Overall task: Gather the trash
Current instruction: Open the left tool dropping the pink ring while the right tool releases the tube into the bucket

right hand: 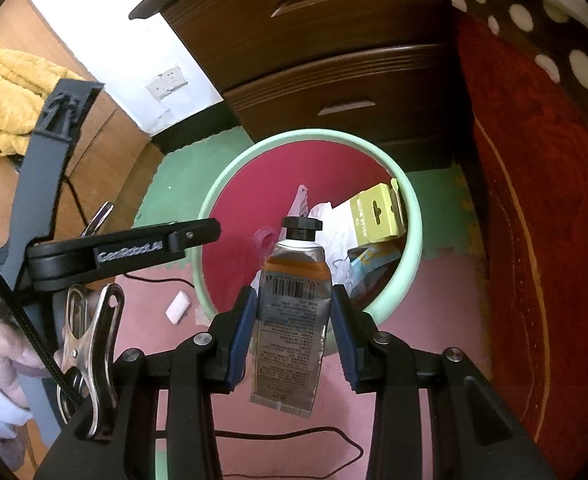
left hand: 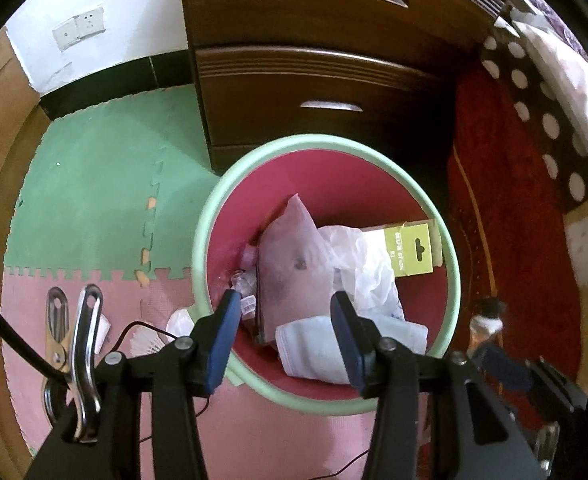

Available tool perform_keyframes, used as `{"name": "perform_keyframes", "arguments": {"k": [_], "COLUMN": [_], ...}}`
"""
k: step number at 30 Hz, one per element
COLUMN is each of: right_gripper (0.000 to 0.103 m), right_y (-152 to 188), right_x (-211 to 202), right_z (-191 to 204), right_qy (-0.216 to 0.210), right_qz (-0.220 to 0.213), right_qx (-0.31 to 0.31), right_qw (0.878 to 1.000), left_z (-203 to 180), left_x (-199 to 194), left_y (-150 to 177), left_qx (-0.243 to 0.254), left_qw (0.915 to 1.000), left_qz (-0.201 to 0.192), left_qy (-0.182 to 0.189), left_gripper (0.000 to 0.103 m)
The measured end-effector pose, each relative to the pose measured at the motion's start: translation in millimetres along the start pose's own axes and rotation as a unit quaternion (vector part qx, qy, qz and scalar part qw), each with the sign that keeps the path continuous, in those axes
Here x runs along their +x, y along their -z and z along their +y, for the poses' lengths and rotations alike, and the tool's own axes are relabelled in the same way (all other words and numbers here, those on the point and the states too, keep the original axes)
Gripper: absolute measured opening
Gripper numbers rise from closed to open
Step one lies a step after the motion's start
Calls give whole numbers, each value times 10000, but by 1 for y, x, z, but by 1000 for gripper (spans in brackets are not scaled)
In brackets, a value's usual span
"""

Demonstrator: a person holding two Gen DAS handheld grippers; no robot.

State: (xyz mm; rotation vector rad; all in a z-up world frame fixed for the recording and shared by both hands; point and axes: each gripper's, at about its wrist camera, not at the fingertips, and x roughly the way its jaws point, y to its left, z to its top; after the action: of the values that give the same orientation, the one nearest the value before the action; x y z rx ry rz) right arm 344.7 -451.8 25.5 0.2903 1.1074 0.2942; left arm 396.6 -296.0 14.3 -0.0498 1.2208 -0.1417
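A waste bin with a pale green rim (left hand: 210, 216) (right hand: 412, 216) and red inside stands on the foam mat. It holds a pinkish bag (left hand: 294, 248), white plastic (left hand: 366, 268), a yellow-green carton (left hand: 412, 246) (right hand: 376, 216) and a folded white cloth (left hand: 314, 344). My left gripper (left hand: 285, 304) hovers over the bin's near side, open, with nothing between its blue pads; from the right wrist it appears side-on (right hand: 204, 232). My right gripper (right hand: 294, 300) is shut on a silver tube (right hand: 294, 308) with a black cap, held upright at the bin's near rim.
A dark wooden drawer chest (left hand: 314, 80) stands right behind the bin. A red rug (right hand: 534, 240) lies to the right. White paper scraps (right hand: 178, 307) (left hand: 180, 322) and a thin black wire (right hand: 294, 436) lie on the pink mat. A person's hand (right hand: 10, 360) holds the left tool.
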Motion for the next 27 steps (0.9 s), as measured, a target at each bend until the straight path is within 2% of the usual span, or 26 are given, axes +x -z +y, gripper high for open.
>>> {"name": "perform_keyframes", "arguments": {"k": [7,13,27], "right_gripper": [38,38,38], "right_y": [-12,-24,-39], "right_x": [13,21,35], "right_z": [-9,-14,-21], "right_qy": [5,62,139], "right_qz": [23,-40,-6], "right_qx": [72,132,155], "right_qw": [10000,9999,9998], "left_z": [7,26,91], "left_x": [-14,-34,-77], "left_y": [8,18,42], "left_qx": [-68,-352,-1086], "left_qw": [10000,9993,9914], "left_qz": [-9,-100,-293], "left_qy": [-43,-91,-667], "left_gripper": [49,49,49]}}
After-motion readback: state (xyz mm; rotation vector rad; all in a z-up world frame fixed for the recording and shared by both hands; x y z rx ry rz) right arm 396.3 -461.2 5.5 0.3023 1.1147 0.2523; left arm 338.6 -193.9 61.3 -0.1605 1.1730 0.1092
